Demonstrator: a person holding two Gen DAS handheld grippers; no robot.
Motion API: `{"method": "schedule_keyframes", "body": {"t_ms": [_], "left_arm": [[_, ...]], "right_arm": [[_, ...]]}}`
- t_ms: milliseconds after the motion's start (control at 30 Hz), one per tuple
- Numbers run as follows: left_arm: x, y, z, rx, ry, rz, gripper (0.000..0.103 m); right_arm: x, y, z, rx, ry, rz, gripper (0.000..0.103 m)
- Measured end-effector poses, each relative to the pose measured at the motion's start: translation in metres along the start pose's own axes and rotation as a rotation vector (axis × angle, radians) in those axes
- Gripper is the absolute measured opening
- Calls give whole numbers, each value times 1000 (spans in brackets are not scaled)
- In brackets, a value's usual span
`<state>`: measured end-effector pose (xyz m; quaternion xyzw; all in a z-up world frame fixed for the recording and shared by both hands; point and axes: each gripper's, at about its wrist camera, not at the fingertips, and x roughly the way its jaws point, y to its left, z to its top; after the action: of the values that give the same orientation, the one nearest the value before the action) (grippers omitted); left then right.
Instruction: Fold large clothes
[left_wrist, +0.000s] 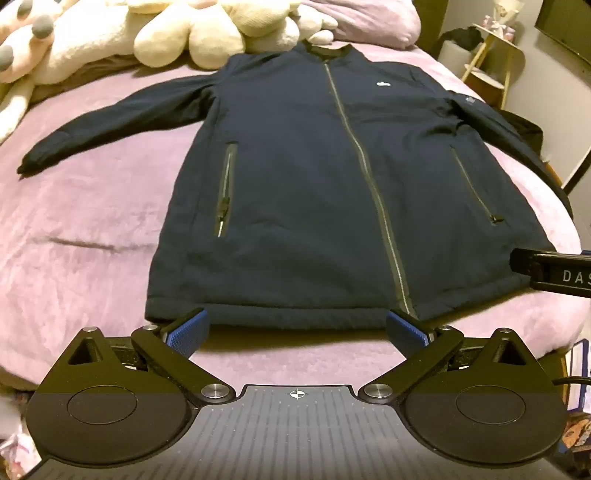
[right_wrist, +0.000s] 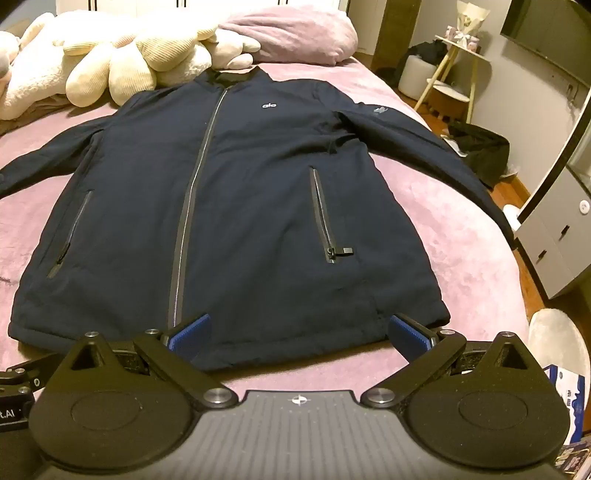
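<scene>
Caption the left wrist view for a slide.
Open left gripper hovering at the hem of a zipped navy jacket spread flat on a pink plush blanket.

Bed w/ pink blanket (right_wrist: 461, 236), plush toys (right_wrist: 110, 66), wood floor (right_wrist: 509, 188), grey drawers (right_wrist: 554, 236).

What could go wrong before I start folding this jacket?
The right sleeve runs to the bed's edge and may slide off the purple blanket. The stuffed toys lie close to the collar and could snag a fold. The padded navy jacket may spring open.
</scene>
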<state>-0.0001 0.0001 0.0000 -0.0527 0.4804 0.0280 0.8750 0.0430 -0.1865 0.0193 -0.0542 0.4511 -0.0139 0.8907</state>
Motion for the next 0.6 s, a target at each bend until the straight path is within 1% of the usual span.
{"method": "schedule_keyframes", "body": {"t_ms": [267,467,500,600], "left_arm": [[-4,3,0,-5,3,-14,103],[-2,12,0,-16,1,-5,103],[0,2,0,-6,2,9,103],[-1,1,0,-4,-1,8,103]], "right_arm": [[1,-1,0,6,8,9,102],[2,-5,-1,9,10,11,102],[2,-5,-1,9,10,12,102],[1,-4,-2,10,13,13,102]]}}
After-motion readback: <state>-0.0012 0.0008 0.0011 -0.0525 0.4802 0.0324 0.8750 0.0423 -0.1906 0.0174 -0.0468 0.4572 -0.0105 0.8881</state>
